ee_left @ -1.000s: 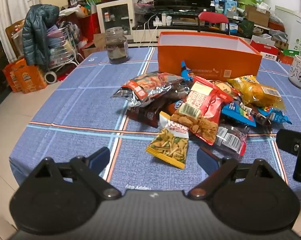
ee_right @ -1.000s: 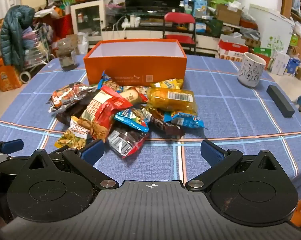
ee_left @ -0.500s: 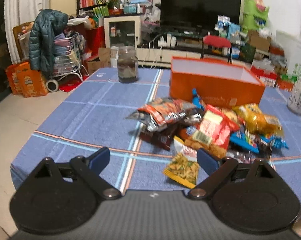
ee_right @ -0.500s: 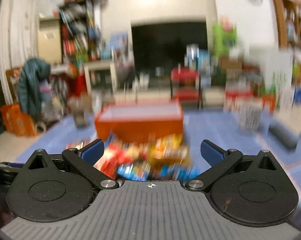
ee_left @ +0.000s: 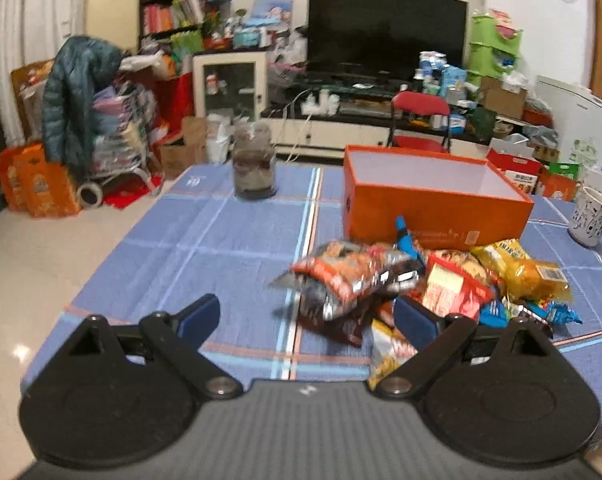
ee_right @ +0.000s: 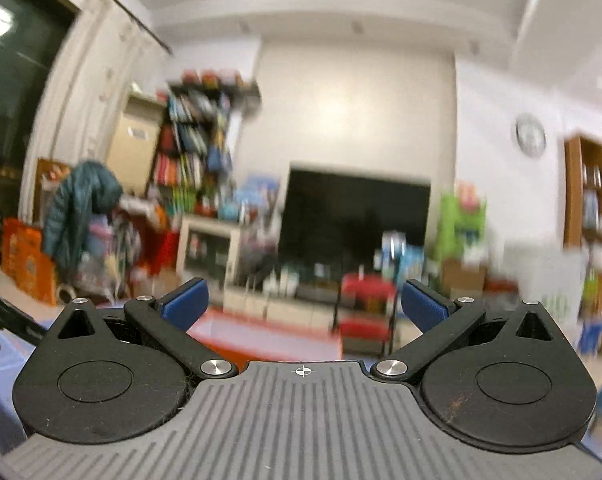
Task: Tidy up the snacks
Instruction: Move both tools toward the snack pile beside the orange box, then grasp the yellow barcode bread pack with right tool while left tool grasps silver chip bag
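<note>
Blue checked tablecloth (ee_left: 221,236) carries a snack pile (ee_left: 429,284) just near of the orange box (ee_left: 433,216), while left gripper (ee_left: 307,316) and right gripper (ee_right: 303,304) both hang spread apart, holding nothing.

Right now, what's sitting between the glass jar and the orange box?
Nothing: only bare blue tablecloth separates the glass jar from the orange box, seen in the left wrist view.

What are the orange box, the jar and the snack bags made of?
Orange box: probably cardboard, with matte, stiff, straight walls.
Jar: likely glass, since it is see-through with dark contents.
Snack bags: thin plastic or foil, crinkled and shiny.
</note>
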Tool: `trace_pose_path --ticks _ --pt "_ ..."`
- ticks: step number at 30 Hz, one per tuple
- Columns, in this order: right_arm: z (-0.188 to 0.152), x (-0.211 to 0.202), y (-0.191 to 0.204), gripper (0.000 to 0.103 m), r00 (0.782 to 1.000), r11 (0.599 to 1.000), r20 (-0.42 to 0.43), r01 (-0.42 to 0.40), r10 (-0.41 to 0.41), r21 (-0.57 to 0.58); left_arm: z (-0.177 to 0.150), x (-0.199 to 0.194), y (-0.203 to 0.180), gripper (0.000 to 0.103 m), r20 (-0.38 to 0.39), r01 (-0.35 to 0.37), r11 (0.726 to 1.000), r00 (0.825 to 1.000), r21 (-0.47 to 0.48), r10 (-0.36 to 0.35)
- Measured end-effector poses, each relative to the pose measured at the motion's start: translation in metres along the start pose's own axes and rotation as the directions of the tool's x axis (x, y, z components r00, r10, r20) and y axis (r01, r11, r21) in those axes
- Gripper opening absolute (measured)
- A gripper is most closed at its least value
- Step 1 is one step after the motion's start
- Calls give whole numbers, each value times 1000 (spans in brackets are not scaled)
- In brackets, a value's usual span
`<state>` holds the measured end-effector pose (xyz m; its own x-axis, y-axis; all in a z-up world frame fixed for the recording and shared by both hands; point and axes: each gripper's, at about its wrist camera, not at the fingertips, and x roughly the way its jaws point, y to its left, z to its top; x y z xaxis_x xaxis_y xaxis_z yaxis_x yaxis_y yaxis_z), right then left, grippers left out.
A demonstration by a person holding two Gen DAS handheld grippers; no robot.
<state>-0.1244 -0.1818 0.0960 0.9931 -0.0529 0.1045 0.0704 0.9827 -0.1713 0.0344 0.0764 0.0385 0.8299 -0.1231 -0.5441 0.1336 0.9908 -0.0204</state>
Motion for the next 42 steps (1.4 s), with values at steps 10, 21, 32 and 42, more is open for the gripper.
trace_pose_path --ticks 10,21,32,42 --pt "-65 69 -13 95 947 997 -309 -76 83 35 -4 40 22 94 19 -32 999 999 -26 32" --pt "-131 107 -6 79 855 992 -504 -123 119 25 -12 54 15 94 -32 59 998 998 17 -58" --pt "-143 157 -15 79 825 984 -538 -120 172 131 -2 68 15 94 -22 48 999 999 9 -48" --pt "-160 203 -10 95 788 943 -604 101 118 317 1 82 14 94 -52 41 999 998 -16 -41"
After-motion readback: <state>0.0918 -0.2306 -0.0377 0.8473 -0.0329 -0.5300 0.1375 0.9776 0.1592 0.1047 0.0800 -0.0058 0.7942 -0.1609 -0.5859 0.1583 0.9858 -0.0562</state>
